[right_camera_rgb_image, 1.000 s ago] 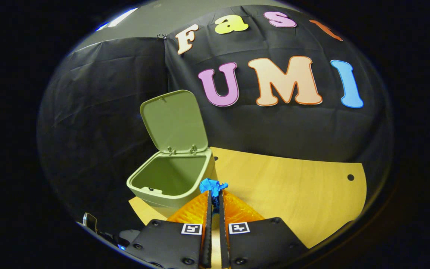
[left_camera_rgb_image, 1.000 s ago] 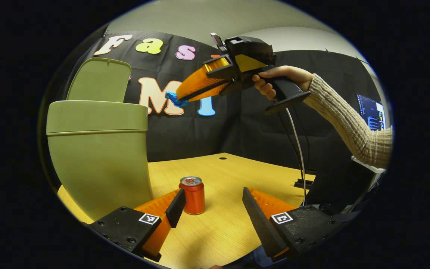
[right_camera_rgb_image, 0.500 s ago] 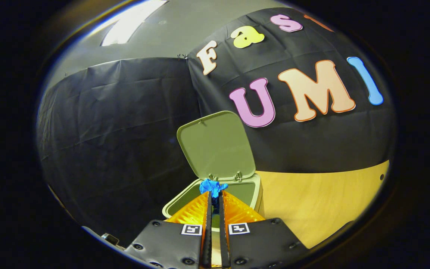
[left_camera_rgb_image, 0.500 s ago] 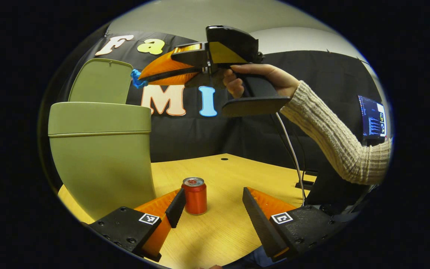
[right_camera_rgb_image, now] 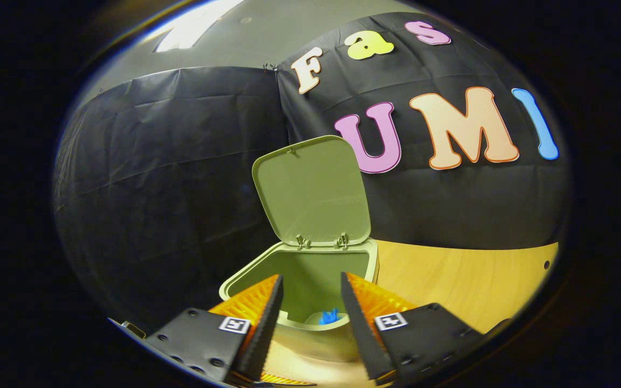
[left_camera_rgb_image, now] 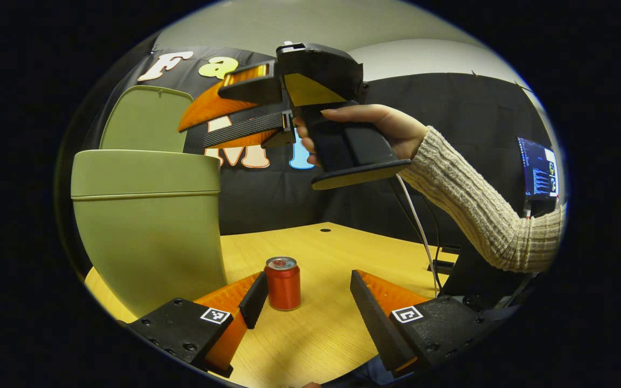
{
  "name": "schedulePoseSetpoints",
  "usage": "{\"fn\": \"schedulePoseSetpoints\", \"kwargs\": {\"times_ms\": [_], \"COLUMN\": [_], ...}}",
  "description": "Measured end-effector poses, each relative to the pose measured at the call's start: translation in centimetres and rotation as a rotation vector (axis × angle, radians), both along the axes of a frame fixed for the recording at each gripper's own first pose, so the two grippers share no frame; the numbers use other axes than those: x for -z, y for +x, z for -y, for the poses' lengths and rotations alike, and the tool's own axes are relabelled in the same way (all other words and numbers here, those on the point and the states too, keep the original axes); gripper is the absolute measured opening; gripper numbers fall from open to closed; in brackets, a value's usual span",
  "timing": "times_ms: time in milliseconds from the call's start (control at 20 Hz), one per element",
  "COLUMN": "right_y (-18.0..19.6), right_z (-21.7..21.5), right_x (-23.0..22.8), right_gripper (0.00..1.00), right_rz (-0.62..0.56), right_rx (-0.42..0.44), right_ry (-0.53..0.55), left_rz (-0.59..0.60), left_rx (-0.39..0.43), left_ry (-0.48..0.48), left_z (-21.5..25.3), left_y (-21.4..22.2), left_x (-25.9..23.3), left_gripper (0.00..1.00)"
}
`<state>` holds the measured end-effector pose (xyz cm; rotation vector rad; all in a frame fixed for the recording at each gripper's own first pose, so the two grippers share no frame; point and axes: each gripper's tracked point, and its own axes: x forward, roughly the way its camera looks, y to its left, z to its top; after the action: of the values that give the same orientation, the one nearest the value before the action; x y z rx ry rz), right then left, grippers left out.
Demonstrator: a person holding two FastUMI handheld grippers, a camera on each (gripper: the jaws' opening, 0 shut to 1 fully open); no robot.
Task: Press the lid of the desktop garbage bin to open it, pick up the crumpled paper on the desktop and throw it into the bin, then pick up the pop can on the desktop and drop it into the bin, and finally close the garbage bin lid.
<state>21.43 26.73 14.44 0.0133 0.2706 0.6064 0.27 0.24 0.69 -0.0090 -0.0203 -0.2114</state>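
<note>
The right gripper (right_camera_rgb_image: 310,288) hangs with jaws spread above the bin (right_camera_rgb_image: 310,269); the crumpled paper (right_camera_rgb_image: 329,317) lies inside, below them. The left gripper (left_camera_rgb_image: 302,296) waits released, the pop can (left_camera_rgb_image: 283,283) just inside its left finger: centre it before squeezing.

No legible text; pop can (left_camera_rgb_image: 283,283) label unreadable.

Dim booth, overhead light, sharp focus; edges fisheye-bent

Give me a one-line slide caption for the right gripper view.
Open right gripper above the open bin, blue crumpled paper lying inside.
</note>
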Motion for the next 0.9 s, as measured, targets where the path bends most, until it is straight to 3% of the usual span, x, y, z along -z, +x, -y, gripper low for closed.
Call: {"fn": "schedulePoseSetpoints", "kwargs": {"times_ms": [100,250,400,550,600,900], "right_y": [-0.7,-1.4,-2.6,-4.3,-5.0,-9.4], "right_z": [0.6,3.0,7.0,11.1,12.6,23.2], "right_x": [-0.2,-0.6,-0.7,-0.9,-1.0,-0.3], "right_gripper": [0.94,0.98,0.92,0.92,0.97,0.97], "right_rz": [0.020,0.062,0.100,0.122,0.131,0.177], "right_rx": [0.006,0.051,0.118,0.177,0.200,0.365], "right_ry": [-0.006,-0.027,-0.051,-0.045,-0.044,-0.035], "left_rz": [-0.005,-0.002,0.002,0.008,0.000,-0.089], "left_rx": [0.007,0.003,-0.017,-0.054,-0.058,-0.103], "left_ry": [-0.003,-0.006,0.006,0.025,0.028,0.058], "left_z": [0.1,0.1,-0.1,-0.2,0.0,0.0], "left_y": [0.1,0.1,0.2,0.9,1.6,5.9], "left_x": [0.2,0.1,0.2,0.4,0.7,2.8], "left_gripper": [0.93,0.93,0.93,0.93,0.93,0.93]}}
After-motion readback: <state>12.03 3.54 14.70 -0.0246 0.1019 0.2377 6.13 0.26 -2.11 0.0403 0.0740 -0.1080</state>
